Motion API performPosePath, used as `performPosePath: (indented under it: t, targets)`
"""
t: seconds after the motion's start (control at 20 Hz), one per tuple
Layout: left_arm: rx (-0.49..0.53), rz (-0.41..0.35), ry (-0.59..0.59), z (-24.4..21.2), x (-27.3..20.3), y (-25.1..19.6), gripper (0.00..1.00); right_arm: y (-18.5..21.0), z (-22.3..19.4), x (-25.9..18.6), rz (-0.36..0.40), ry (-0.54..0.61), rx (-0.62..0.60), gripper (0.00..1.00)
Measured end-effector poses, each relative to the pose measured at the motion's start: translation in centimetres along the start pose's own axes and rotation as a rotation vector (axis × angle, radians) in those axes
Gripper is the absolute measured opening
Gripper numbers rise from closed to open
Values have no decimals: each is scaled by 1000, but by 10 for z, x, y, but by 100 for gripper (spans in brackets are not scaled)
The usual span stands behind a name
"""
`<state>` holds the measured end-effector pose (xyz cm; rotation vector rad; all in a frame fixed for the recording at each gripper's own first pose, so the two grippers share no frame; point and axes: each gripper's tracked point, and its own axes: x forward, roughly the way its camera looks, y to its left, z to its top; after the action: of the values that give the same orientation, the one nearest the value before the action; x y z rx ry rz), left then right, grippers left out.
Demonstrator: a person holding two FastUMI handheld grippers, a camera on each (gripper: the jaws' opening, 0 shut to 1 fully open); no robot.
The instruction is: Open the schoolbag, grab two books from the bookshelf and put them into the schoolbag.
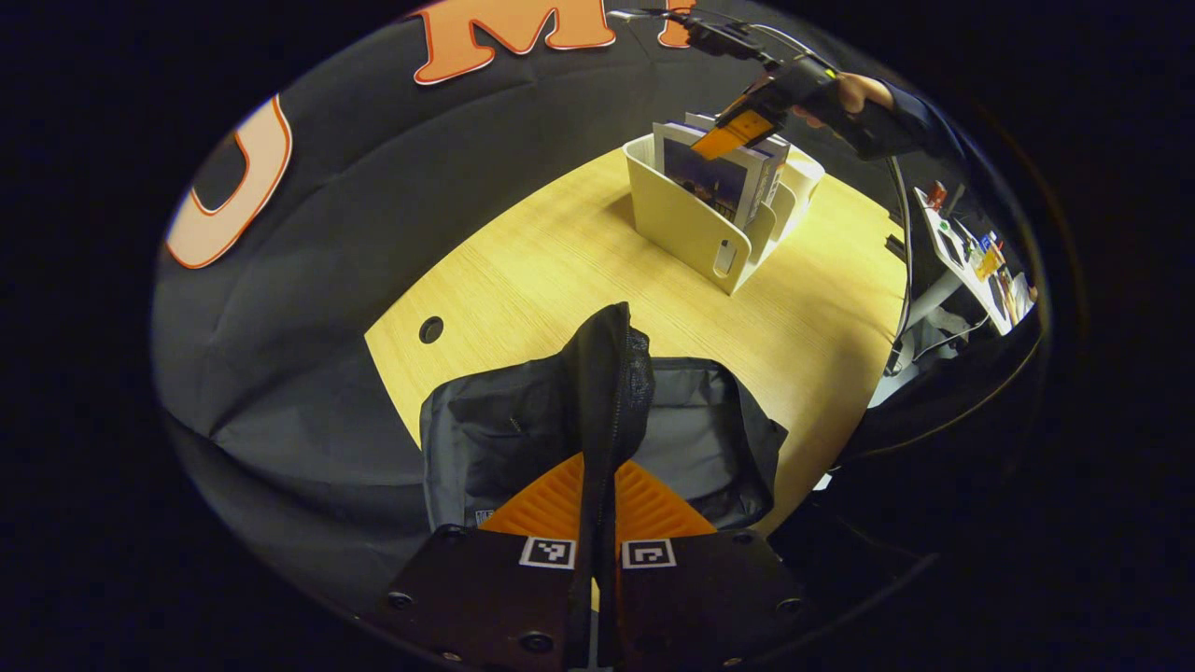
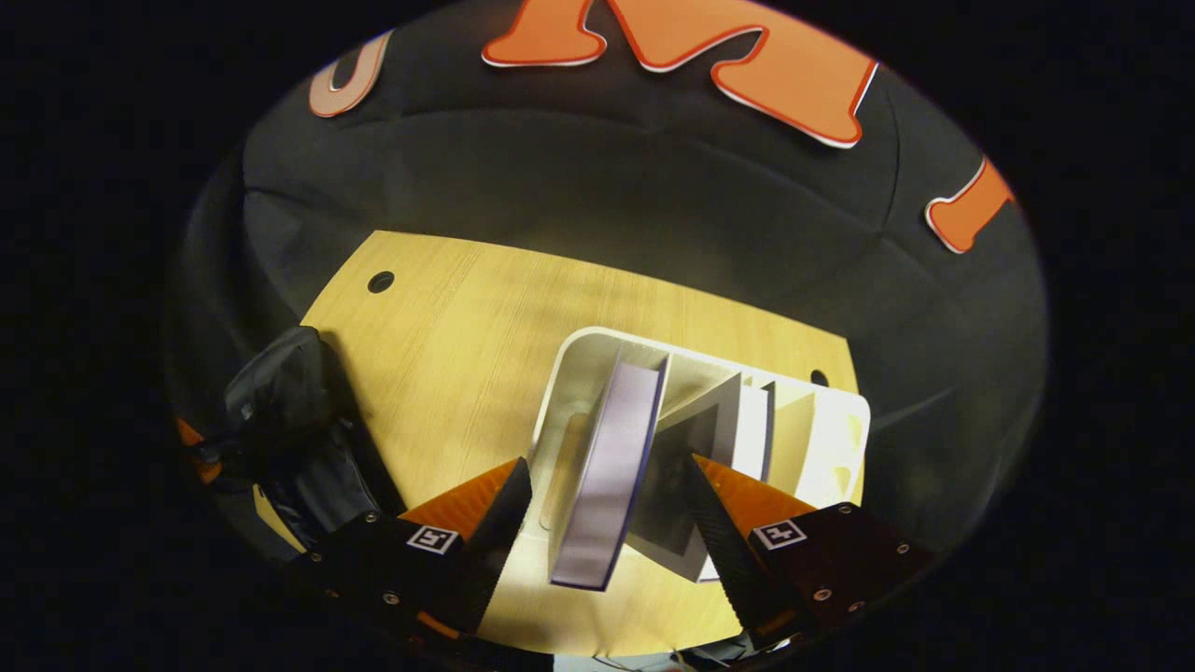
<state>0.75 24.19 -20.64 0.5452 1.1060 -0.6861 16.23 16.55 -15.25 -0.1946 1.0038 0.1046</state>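
Bench: pale wooden bench (image 1: 523,280) carries everything.
Left gripper (image 1: 597,509): I pinch the black fabric schoolbag's (image 1: 709,439) flap.
Right gripper (image 2: 602,509): fingers apart, straddling the purple-edged upright book (image 2: 607,476) in the cream plastic bookshelf (image 2: 831,439), spine towards me.

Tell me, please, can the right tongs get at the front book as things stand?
Probably yes: the right tongs are open astride the leaning book in the bookshelf, with nothing between.
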Motion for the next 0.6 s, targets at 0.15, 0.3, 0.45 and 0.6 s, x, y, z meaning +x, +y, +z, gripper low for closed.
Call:
performPosePath:
  t: [0.15,0.3,0.45,0.6]
  targets:
    - [6,0,2,0,-1,6,3,-4,-3,16,-13,71,63,92]
    - [12,-4,-2,0,0,11,3,-4,-7,26,-10,136,101,78]
    - [12,-16,-8,-1,1,11,3,3,-15,34,0,213,140,53]
    - [16,-26,-18,-1,2,13,3,11,-18,29,10,249,194,38]
